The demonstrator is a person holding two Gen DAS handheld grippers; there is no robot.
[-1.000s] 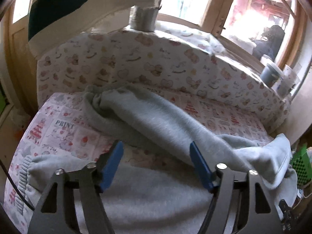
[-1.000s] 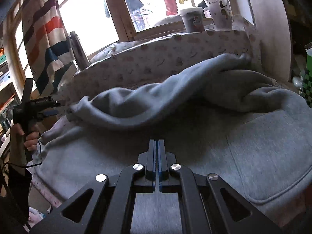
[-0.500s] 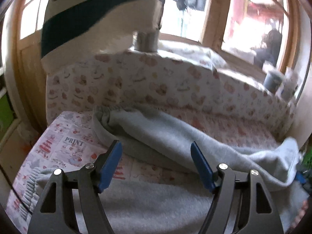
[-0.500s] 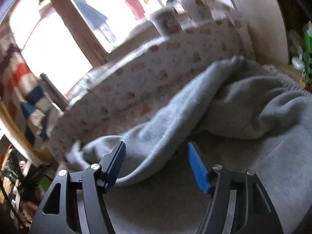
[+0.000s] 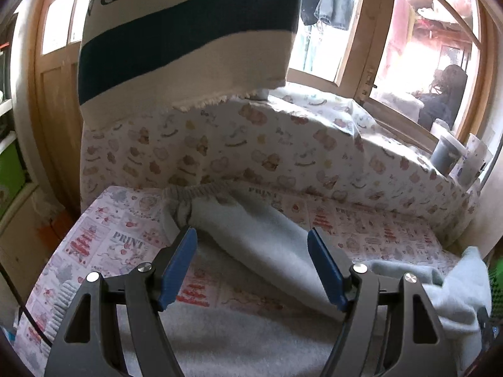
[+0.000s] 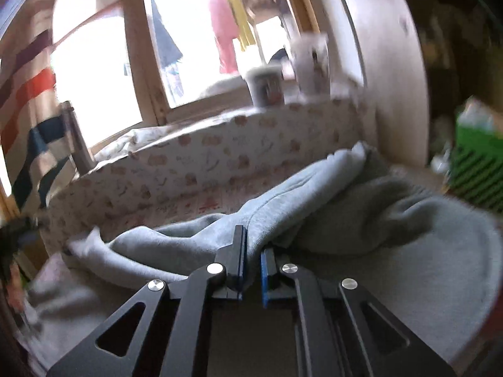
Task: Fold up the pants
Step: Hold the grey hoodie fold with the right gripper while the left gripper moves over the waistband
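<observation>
Pants (image 5: 261, 245) leg runs diagonally, cuff far-left.

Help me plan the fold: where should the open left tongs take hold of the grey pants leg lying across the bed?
Probably at the ribbed cuff of the pants leg. It lies bunched at the far end, beside the patterned backrest. Bring the left tongs in from the near side along the leg, so the pads straddle the cuff's thick ridge.

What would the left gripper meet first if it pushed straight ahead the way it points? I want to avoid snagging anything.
Probably the grey pants leg lying across the printed sheet, framed between the open left gripper fingers; depth is uncertain.
</observation>
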